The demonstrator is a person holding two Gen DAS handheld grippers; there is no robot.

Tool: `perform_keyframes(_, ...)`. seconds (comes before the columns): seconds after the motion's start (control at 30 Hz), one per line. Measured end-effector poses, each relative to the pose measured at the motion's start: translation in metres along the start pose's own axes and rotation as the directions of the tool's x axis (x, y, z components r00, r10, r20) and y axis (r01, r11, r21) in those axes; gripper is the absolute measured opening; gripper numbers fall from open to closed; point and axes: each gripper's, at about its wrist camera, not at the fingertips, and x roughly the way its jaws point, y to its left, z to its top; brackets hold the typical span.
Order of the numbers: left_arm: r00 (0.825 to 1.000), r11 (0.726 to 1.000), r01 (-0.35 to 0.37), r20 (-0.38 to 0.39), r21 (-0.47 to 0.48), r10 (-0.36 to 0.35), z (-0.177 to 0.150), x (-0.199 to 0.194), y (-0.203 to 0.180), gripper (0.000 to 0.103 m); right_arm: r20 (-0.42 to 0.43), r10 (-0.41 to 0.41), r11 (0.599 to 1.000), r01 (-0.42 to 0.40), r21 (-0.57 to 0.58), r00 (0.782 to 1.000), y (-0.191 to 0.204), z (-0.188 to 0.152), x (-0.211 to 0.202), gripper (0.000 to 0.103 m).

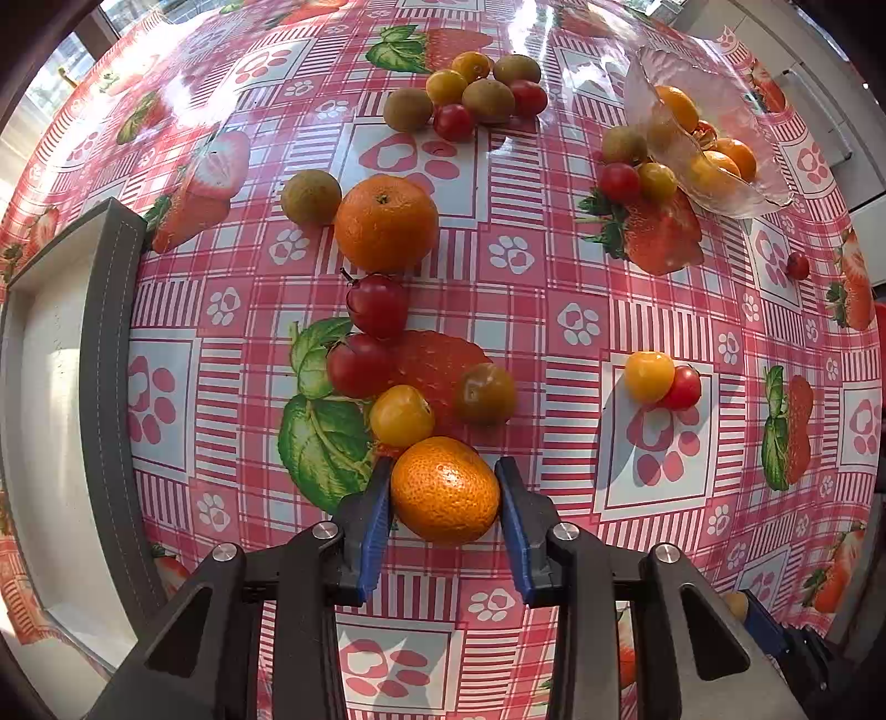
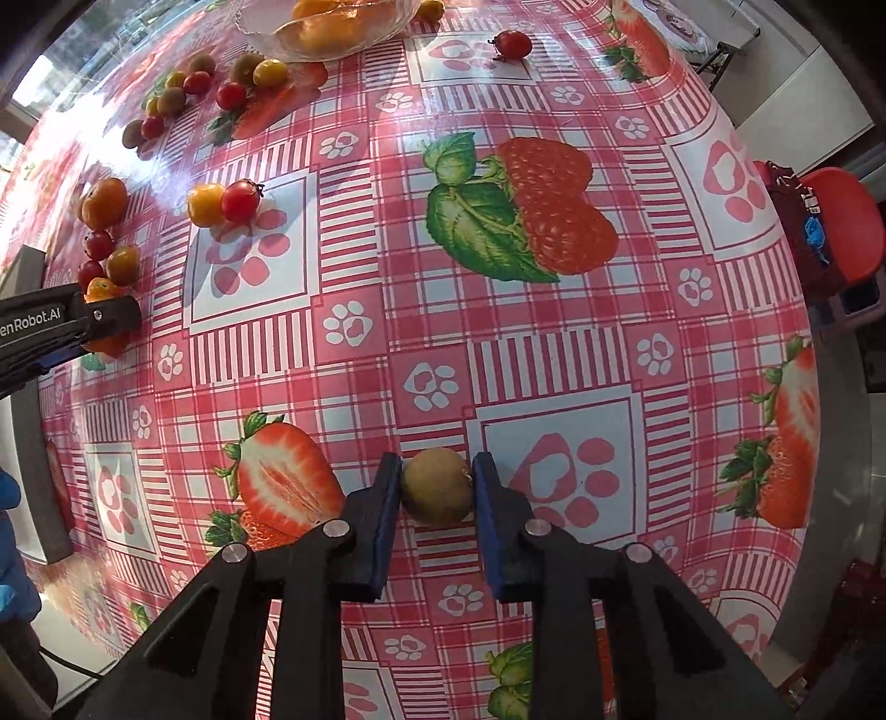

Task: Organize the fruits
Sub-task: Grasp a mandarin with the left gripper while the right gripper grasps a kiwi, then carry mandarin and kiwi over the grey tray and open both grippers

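Note:
My left gripper (image 1: pixel 444 465) points down at the table, its blue pads pressing both sides of a small orange mandarin (image 1: pixel 446 490) that rests on the cloth. A yellow cherry tomato (image 1: pixel 401 415) touches the mandarin's far side. My right gripper (image 2: pixel 437 459) is shut on a small brown-green kiwi-like fruit (image 2: pixel 437 487), which also sits on the cloth. A glass bowl (image 1: pixel 736 202) with several orange fruits in it stands at the far right in the left wrist view, and its rim (image 2: pixel 260 39) shows at the top of the right wrist view.
A larger mandarin (image 1: pixel 386 223), red, yellow and brown-green small fruits lie scattered over the strawberry-print tablecloth (image 1: pixel 554 288). A grey-rimmed white tray (image 1: pixel 105 343) lies at the left. A yellow and red tomato pair (image 1: pixel 662 379) sits to the right. A red chair (image 2: pixel 847 227) stands beyond the table edge.

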Motion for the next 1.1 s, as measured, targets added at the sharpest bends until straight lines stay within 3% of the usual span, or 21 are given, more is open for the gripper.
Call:
perform_keyframes(0.2, 0.998, 0.997, 0.062, 0.027, 0.044, -0.064, -0.011, -0.014, 0.010, 0.037, 0.017, 0.106, 0.993, -0.107, 0.050, 0.994, -0.008, 0.004, -0.012, 0.029)
perform_keyframes(0.53, 0.995, 0.991, 0.064, 0.071, 0.121, -0.073, -0.038, -0.050, 0.049, 0.037, 0.024, 0.146, 0.989, -0.146, 0.012, 0.989, 0.020, 0.004, -0.039, 0.029)
perform_keyframes(0.87, 0.993, 0.997, 0.040, 0.109, 0.068, -0.048, -0.067, -0.076, 0.116, 0.037, 0.016, 0.186, 0.974, -0.182, -0.134, 0.982, 0.126, 0.008, -0.056, 0.029)
perform_keyframes(0.97, 0.992, 0.999, 0.026, 0.122, 0.033, -0.030, -0.072, -0.081, 0.142, 0.037, 0.008, 0.207, 0.959, -0.201, -0.201, 0.978, 0.155, -0.016, -0.061, 0.029)
perform_keyframes(1.1, 0.992, 0.999, 0.009, 0.125, -0.031, -0.005, -0.077, -0.084, 0.182, 0.037, -0.012, 0.236, 0.931, -0.229, -0.282, 0.972, 0.199, -0.017, -0.067, 0.029)
